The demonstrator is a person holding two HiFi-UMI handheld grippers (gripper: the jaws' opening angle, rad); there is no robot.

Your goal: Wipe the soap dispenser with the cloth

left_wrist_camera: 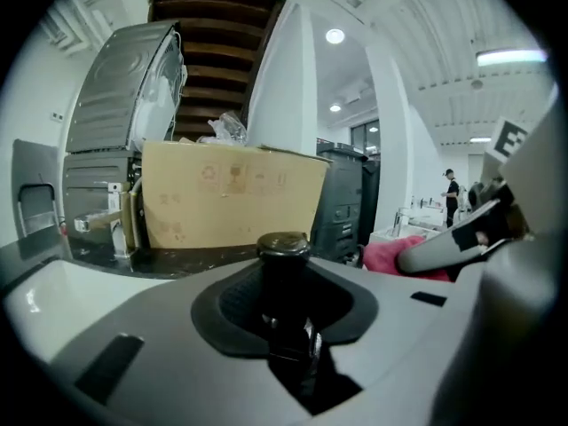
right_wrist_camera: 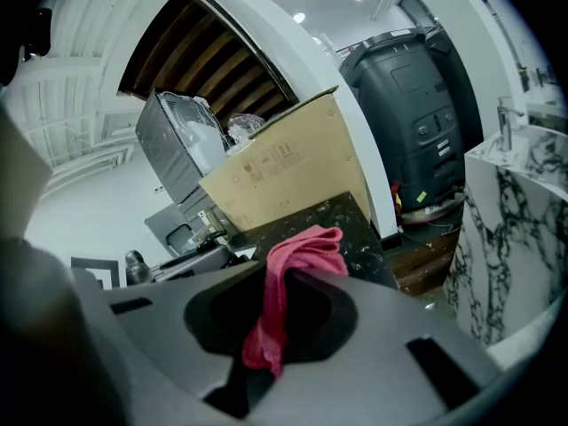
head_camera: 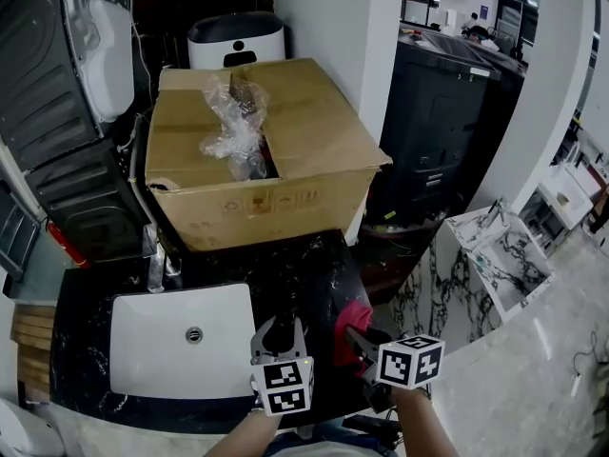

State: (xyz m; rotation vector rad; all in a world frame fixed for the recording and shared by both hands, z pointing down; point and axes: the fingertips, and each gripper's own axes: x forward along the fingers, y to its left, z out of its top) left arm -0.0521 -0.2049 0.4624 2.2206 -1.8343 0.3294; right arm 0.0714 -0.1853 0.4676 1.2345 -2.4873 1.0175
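The soap dispenser (head_camera: pixel 282 324) is a dark bottle with a round black cap (left_wrist_camera: pixel 284 247). It stands upright between the jaws of my left gripper (head_camera: pixel 280 339), which is shut on it near the front edge of the black counter. In the left gripper view the bottle fills the notch of the left gripper (left_wrist_camera: pixel 286 318). A pink-red cloth (head_camera: pixel 351 318) hangs bunched from my right gripper (head_camera: pixel 359 343), which is shut on it just right of the dispenser. In the right gripper view the cloth (right_wrist_camera: pixel 300 254) drapes over the right gripper (right_wrist_camera: pixel 271 331). Cloth and dispenser stand apart.
A white sink basin (head_camera: pixel 143 358) with a chrome faucet (head_camera: pixel 156 263) lies left of the grippers in the black marble counter (head_camera: pixel 309 260). A big cardboard box (head_camera: pixel 314 136) with crumpled plastic stands behind. The counter ends right of the cloth; a marbled stand (head_camera: pixel 495 255) is beyond.
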